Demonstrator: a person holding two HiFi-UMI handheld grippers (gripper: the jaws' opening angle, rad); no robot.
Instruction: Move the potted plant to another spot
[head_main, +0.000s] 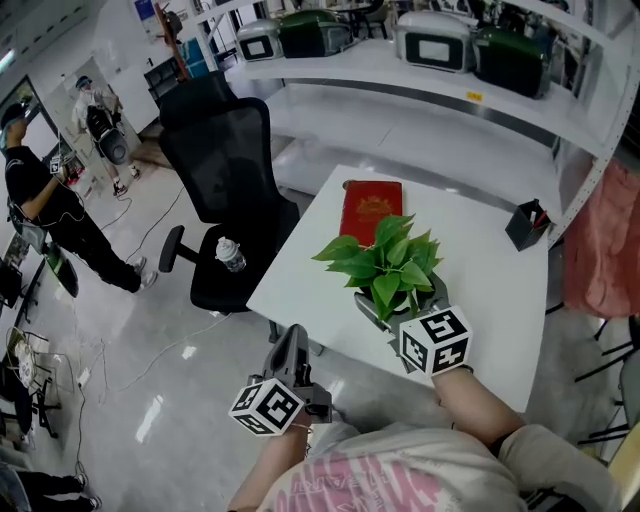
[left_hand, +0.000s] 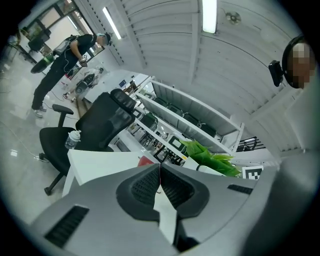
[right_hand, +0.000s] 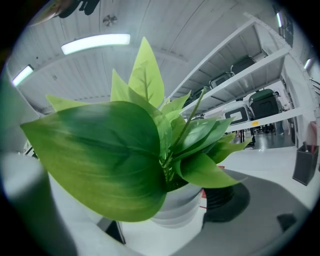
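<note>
The potted plant (head_main: 385, 262), broad green leaves in a white pot (right_hand: 175, 205), hangs over the front part of the white table (head_main: 480, 250). My right gripper (head_main: 400, 300) is closed around the pot, one jaw on each side, with its marker cube toward me. In the right gripper view the leaves (right_hand: 115, 150) fill most of the picture and hide the left jaw. My left gripper (head_main: 295, 335) is off the table's front left corner, pointing level, shut with nothing in it. In the left gripper view its pads (left_hand: 150, 187) meet, and the plant (left_hand: 210, 157) shows beyond them.
A red book (head_main: 372, 208) lies at the table's far side and a black pen holder (head_main: 527, 224) stands at its right corner. A black office chair (head_main: 225, 180) with a bottle (head_main: 230, 254) on its seat stands to the left. Shelves with cases (head_main: 430, 40) run behind; people (head_main: 40, 210) stand far left.
</note>
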